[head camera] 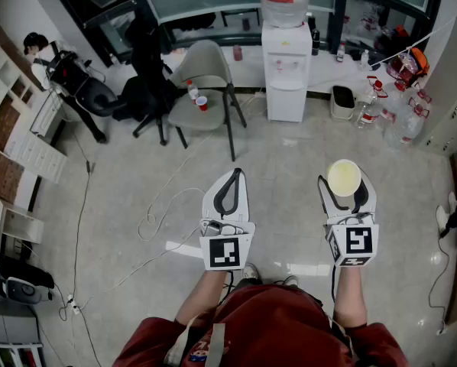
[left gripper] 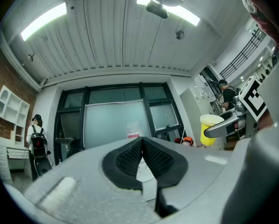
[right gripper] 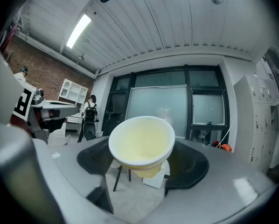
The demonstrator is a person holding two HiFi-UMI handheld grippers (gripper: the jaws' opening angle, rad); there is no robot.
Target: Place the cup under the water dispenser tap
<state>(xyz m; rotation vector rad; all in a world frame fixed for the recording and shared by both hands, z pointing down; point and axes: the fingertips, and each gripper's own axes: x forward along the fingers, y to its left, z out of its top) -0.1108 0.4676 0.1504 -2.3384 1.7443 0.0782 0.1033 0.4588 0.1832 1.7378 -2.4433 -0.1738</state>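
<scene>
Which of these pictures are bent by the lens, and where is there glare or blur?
Head view: even light, sharp, pale reflections on the floor. Left gripper view: strong fisheye bend, dark corners; ceiling lamps glare white; the left gripper blurs near the lens. Right gripper view: same bend; the cup is fairly sharp, the foreground soft.

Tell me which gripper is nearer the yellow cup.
Right. The right gripper holds the cup between its jaws; the left gripper, shut and empty, is apart to the cup's left.
</scene>
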